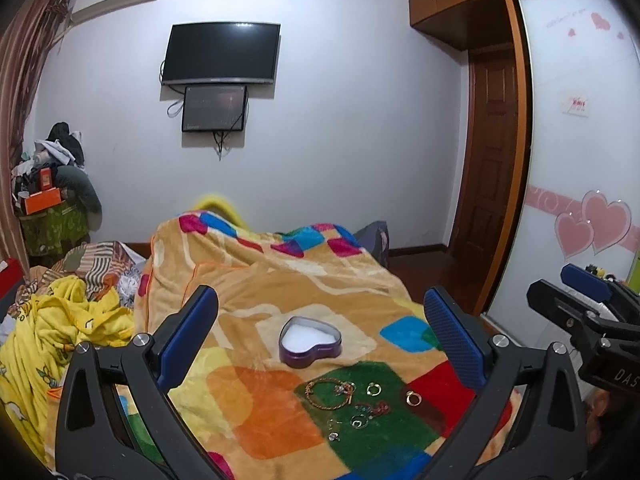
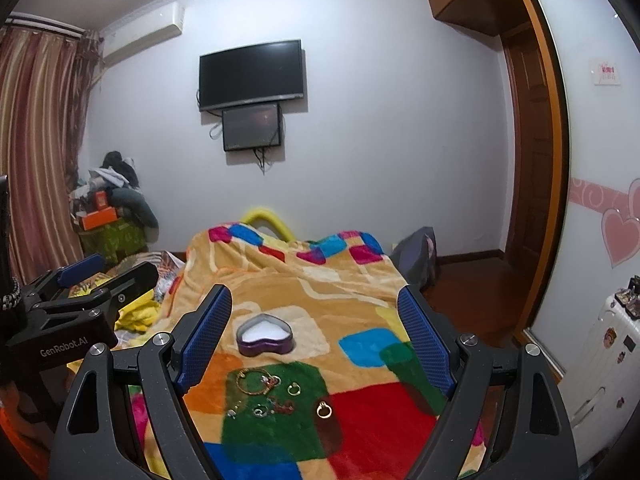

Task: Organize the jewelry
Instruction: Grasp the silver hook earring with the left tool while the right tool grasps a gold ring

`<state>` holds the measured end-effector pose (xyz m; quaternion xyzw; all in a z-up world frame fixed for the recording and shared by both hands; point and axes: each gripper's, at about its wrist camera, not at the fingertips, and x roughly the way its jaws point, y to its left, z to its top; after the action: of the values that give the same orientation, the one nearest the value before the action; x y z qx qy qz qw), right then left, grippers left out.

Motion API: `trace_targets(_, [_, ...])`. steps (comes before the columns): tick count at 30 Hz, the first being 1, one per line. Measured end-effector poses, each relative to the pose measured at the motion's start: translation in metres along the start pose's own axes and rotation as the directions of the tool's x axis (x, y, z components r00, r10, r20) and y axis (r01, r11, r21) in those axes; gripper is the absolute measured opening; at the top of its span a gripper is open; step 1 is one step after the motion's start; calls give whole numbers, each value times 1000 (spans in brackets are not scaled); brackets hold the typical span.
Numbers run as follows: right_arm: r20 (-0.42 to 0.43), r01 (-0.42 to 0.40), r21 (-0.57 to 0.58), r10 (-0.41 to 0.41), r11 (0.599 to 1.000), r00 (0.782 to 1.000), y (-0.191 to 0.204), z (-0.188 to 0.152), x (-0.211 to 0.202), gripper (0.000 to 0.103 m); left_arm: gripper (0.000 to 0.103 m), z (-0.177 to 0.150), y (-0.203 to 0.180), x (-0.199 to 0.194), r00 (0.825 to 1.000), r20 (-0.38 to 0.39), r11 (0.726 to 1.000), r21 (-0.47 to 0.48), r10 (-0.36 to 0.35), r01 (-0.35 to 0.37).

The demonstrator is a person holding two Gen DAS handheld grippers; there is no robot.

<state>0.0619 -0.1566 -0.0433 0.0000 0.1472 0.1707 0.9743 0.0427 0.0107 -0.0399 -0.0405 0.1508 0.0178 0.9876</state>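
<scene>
Lying on the green patch of the patterned blanket (image 1: 280, 288), low in the centre of the left wrist view, is a small scatter of jewelry: a gold chain bracelet (image 1: 325, 392) looped in a ring, a small silver ring (image 1: 373, 389) just to its right, a gold ring (image 1: 413, 398) further right where green meets dark red, and a cluster of smaller silver and reddish pieces (image 1: 362, 414) below them, too small to tell apart. Just above this group in the frame sits a heart-shaped purple tin (image 1: 310, 341), lid off, its inside white. Tin and jewelry are near each other but not touching.

The left gripper (image 1: 320, 340) frames all of this from the bottom of the picture: its blue-padded fingers (image 1: 188, 336) stand wide apart, one at lower left and one at lower right, with the tin between them and the jewelry lower, between the black arms. Nothing is held or touched.

In the right wrist view the same tin (image 2: 265, 339) sits centre frame, the bracelet (image 2: 256, 383) and gold ring (image 2: 324, 410) below it. The right gripper (image 2: 316, 340) is likewise spread wide and holds nothing. Each gripper shows at the other view's edge.

Beyond the bed, a dark television (image 1: 221, 53) hangs on the white wall at upper centre, with a smaller screen (image 1: 214, 108) beneath it.
</scene>
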Motion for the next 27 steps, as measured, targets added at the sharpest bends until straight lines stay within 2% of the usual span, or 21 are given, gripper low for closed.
trace_targets(4, [-45, 10, 6, -10, 1000, 999, -6, -4, 8, 83, 102, -8, -1, 15, 999, -37, 1000, 14, 14, -14])
trace_targets(8, [-101, -4, 31, 7, 1000, 995, -13, -9, 20, 83, 86, -17, -2, 34, 995, -100, 999, 34, 2, 2])
trace_targets(11, [-130, -18, 52, 25, 998, 991, -19, -13, 25, 83, 81, -25, -2, 49, 988, -152, 999, 33, -9, 15])
trace_targets(14, [-163, -18, 44, 25, 999, 986, -22, -17, 34, 75, 75, -34, 0, 64, 979, -203, 999, 27, -23, 29])
trace_targets(17, [-218, -22, 31, 29, 999, 976, -25, -26, 45, 67, 66, -45, 2, 82, 961, -275, 999, 15, -36, 42])
trace_targets(18, [-230, -23, 28, 29, 999, 973, -26, -28, 49, 65, 62, -49, 2, 89, 950, -310, 999, 14, -44, 51])
trace_targets(19, [-246, -23, 24, 28, 999, 969, -26, -32, 53, 64, 54, -54, 2, 95, 940, -338, 998, 15, -51, 60])
trace_targets(27, [-365, -39, 9, 39, 999, 930, -34, -59, 81, 54, 44, -91, 4, 129, 859, -506, 995, 6, -84, 101])
